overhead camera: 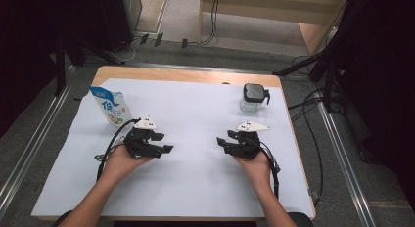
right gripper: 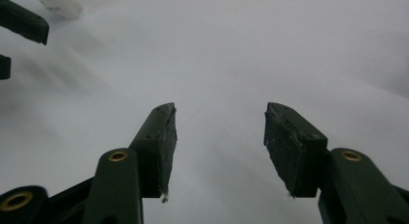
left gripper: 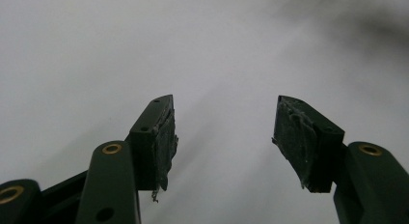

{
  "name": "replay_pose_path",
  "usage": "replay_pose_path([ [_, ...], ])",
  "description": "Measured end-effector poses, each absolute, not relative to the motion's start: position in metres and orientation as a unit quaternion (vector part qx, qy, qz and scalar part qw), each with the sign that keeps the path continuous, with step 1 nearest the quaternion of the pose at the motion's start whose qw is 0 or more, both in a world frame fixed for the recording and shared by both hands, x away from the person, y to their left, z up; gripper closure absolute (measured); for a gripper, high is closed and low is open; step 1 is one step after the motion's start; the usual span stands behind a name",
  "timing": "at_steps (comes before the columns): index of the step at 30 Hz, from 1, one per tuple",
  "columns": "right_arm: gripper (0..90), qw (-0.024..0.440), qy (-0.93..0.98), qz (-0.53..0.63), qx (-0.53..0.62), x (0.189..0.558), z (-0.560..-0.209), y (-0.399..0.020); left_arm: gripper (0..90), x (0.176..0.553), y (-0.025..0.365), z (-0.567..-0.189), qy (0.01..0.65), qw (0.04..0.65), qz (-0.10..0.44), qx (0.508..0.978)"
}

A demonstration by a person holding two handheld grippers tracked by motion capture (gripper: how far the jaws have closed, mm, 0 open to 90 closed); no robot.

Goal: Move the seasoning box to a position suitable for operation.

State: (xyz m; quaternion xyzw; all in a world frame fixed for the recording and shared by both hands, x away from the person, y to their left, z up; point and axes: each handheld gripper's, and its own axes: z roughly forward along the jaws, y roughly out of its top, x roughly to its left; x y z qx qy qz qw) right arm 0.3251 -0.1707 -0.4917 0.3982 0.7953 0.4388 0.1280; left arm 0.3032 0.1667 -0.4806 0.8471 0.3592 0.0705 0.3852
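Resting low over the white sheet (overhead camera: 195, 178) on the table (overhead camera: 186, 74), both grippers are empty and idle, nothing touched. Far left: blue-and-white pouch (overhead camera: 110, 106) standing upright near the table's left edge, just beyond the left gripper (overhead camera: 164, 143). Left gripper's jaws parted, nothing between the pads (left gripper: 165, 142), bare sheet under them. Pouch looks light, soft-walled, likely to crumple or tip; I'd pinch across the flat upper part near the top seal, not the bulging belly. Right gripper (overhead camera: 224, 140) points toward the left one, its jaws likewise apart with nothing in the gap; the pads (right gripper: 166, 144) look frayed. Far right, near the back corner: clear jar (overhead camera: 252, 99) with a black lid, upright, well apart from the pouch. Jar seems rigid, smooth, possibly glass, so slippery and breakable; grip the body below the lid, squarely.
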Motion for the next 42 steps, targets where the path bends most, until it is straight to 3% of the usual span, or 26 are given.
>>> replay_pose_path([
  [16,36.0,0.147,0.773,0.445,0.427,0.331,-0.486,-0.187,40.6,0.299,0.166,-0.477,0.358,0.386,0.075,0.847],
  [36,33.0,0.185,0.751,0.419,0.475,0.365,-0.481,-0.208,40.5,0.292,0.172,-0.478,0.37,0.388,0.071,0.841],
  [42,21.5,0.191,0.725,0.416,0.515,0.382,-0.484,-0.215,40.5,0.29,0.173,-0.479,0.372,0.384,0.069,0.842],
])
